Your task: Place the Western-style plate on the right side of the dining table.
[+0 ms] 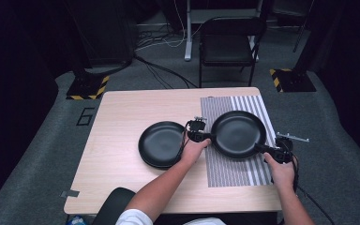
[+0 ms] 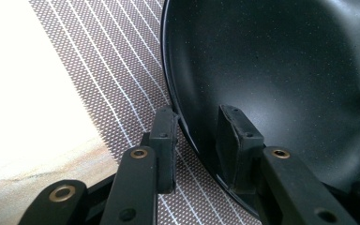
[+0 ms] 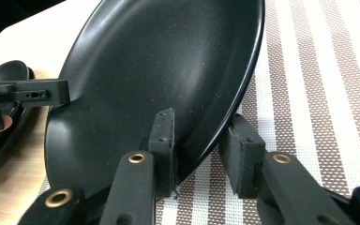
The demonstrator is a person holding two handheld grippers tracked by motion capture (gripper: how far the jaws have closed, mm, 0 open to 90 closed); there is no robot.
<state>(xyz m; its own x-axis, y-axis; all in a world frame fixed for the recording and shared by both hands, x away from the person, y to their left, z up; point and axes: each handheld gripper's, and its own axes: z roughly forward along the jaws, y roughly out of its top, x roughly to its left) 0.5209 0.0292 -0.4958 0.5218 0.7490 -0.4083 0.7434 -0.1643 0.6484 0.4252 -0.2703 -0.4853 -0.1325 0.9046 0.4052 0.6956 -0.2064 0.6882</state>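
A black plate (image 1: 238,133) hovers slightly tilted over the striped placemat (image 1: 234,173), and both grippers hold it by the rim. My left gripper (image 1: 206,137) pinches its left edge; in the left gripper view the gripper (image 2: 199,140) has one pad outside and one inside the plate (image 2: 286,70). My right gripper (image 1: 261,149) is shut on the lower right edge; in the right gripper view the gripper (image 3: 201,150) straddles the rim of the plate (image 3: 159,70). A second black plate (image 1: 161,144) lies on the bare wood to the left.
The wooden table (image 1: 117,117) has free room at its left and front. A black chair (image 1: 227,44) stands beyond the far edge. Two stand bases with yellow-black stripes (image 1: 86,86) (image 1: 290,79) and cables lie on the grey floor.
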